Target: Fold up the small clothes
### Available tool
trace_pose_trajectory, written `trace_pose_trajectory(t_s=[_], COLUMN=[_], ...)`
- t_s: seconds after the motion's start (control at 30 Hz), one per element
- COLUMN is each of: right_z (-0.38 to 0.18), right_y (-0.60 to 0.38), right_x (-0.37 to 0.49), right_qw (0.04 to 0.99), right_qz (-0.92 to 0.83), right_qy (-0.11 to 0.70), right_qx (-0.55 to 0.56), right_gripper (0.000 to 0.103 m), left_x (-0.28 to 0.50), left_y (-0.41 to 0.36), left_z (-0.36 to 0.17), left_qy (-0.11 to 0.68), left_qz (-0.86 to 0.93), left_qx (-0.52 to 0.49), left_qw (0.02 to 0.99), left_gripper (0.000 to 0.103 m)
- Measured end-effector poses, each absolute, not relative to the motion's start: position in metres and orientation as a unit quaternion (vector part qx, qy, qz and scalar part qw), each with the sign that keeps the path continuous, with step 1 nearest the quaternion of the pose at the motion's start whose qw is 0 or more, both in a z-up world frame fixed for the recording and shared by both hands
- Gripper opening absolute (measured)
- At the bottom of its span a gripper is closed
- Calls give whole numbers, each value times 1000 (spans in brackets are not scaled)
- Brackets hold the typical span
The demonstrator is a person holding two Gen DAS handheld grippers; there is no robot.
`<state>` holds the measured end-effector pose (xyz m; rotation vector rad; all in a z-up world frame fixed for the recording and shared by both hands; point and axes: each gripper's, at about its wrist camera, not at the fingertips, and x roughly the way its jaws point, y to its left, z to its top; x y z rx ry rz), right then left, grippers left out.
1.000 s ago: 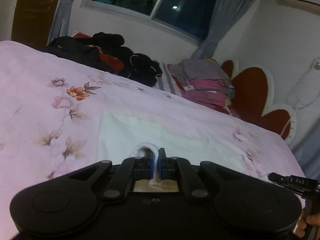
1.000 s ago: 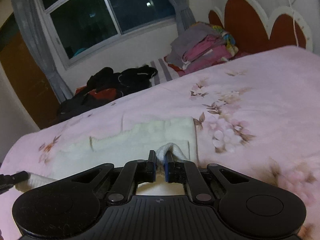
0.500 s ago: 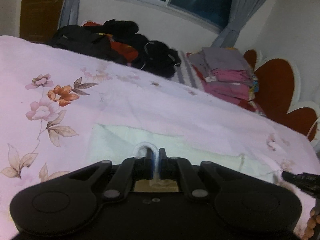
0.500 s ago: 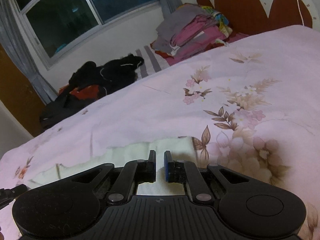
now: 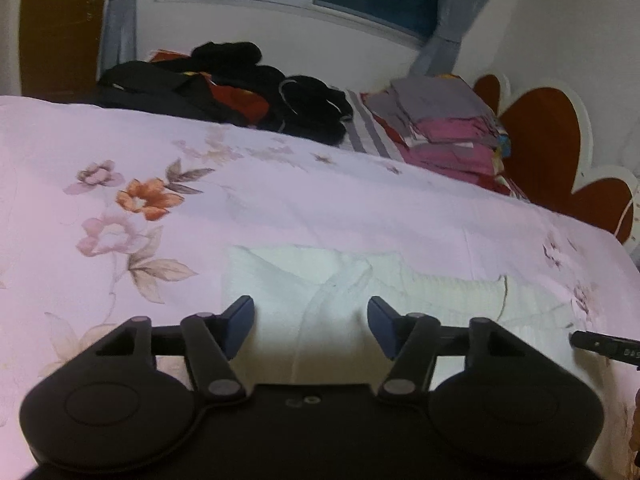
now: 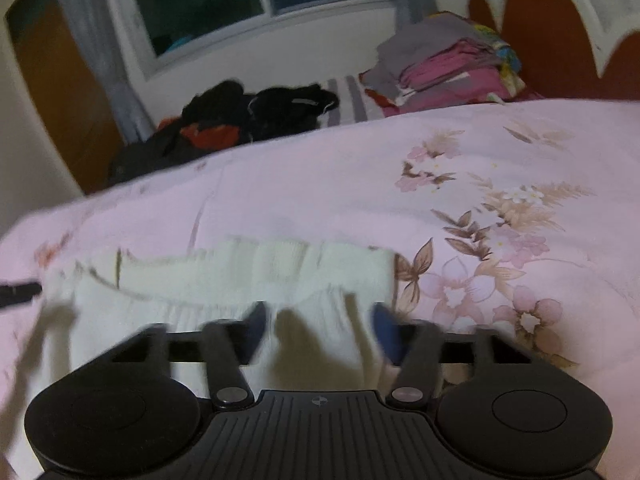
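Note:
A cream knitted garment (image 5: 360, 280) lies folded flat on the pink floral bedspread (image 5: 280, 200). My left gripper (image 5: 311, 322) hovers just over its near left part, jaws opening, and the cloth lies loose between the blue pads without being pinched. In the right wrist view the same garment (image 6: 248, 276) spreads across the bed, and my right gripper (image 6: 318, 330) sits over its near right edge, jaws opening, blurred, pads off the cloth. The tip of the right gripper (image 5: 600, 346) shows at the right edge of the left wrist view.
A heap of dark clothes (image 5: 224, 88) lies along the far side of the bed under the window. A stack of folded pink and grey clothes (image 5: 444, 128) stands beside the brown and white headboard (image 5: 548, 148). A wooden door (image 6: 60, 88) is at the left.
Both grippers held pinched cloth edges one second ago, carried them forward and down over the garment, then let go; both now stand open and the fold lies flat.

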<state>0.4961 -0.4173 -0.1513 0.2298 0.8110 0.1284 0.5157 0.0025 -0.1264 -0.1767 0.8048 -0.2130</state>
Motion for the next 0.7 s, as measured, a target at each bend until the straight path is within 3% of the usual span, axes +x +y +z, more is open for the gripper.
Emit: trace_pose_trajectory(t_s=[0.1, 0.13, 0.17, 0.2, 0.3, 0.5, 0.7], right_z=[-155, -156, -156, -155, -153, -138, -116], right_y=[-413, -413, -413, -412, -410, -416, -416], right_x=[498, 498, 498, 498, 497, 491, 498], right_qw=[909, 909, 907, 906, 906, 919, 940], right_qz=[67, 70, 77, 81, 93, 90, 67], right_qy=[399, 400, 403, 404, 405, 370, 317], right_qx=[100, 99, 97, 92, 78, 100, 109], right_gripper=[36, 30, 15, 12, 12, 7, 7], left_x=[524, 527, 530, 533, 538, 540, 533], left_y=[-4, -6, -7, -7, -10, -24, -14], left_z=[-134, -137, -139, -141, -143, -144, -128], left_qy=[400, 402, 405, 408, 412, 413, 358], left_qz=[-109, -107, -105, -104, -114, -145, -117], left_qx=[-78, -75, -73, -74, -78, -60, -83], left_qw=[907, 906, 905, 904, 900, 897, 923], left_gripper=[55, 55, 55, 53, 42, 4, 3])
